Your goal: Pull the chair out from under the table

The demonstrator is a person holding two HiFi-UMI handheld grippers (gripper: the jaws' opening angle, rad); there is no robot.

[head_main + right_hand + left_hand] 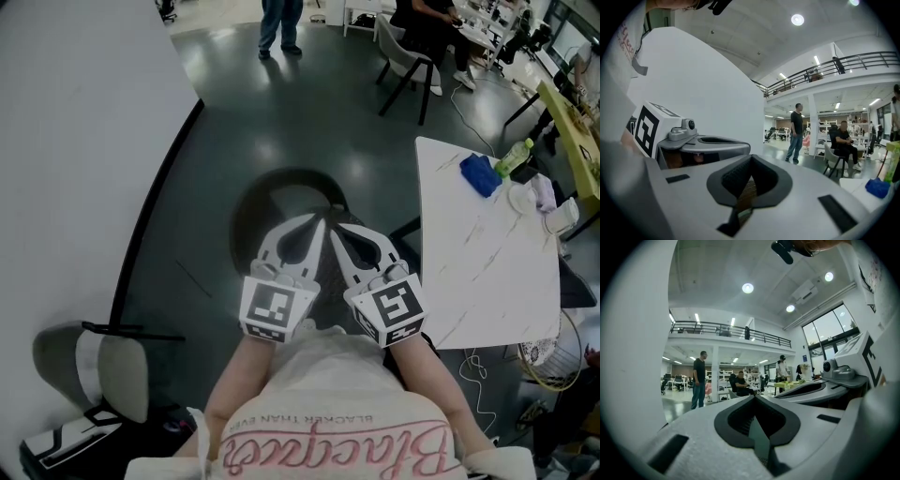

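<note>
Two grippers held side by side before the person's waist. The left gripper (315,221) and right gripper (332,227) are both clenched on nothing. The dark chair (281,192) lies straight ahead, just past their tips and equally near both, seemingly clear of the table (469,272) to its right.

Two grippers are counted, the left gripper (305,230) and the right gripper (342,234), along with three chairs, namely a dark chair (281,187), a grey chair (122,375) and an occupied chair (403,56), one white table (478,253), one green bottle (514,157) and one blue object (480,174).
</note>
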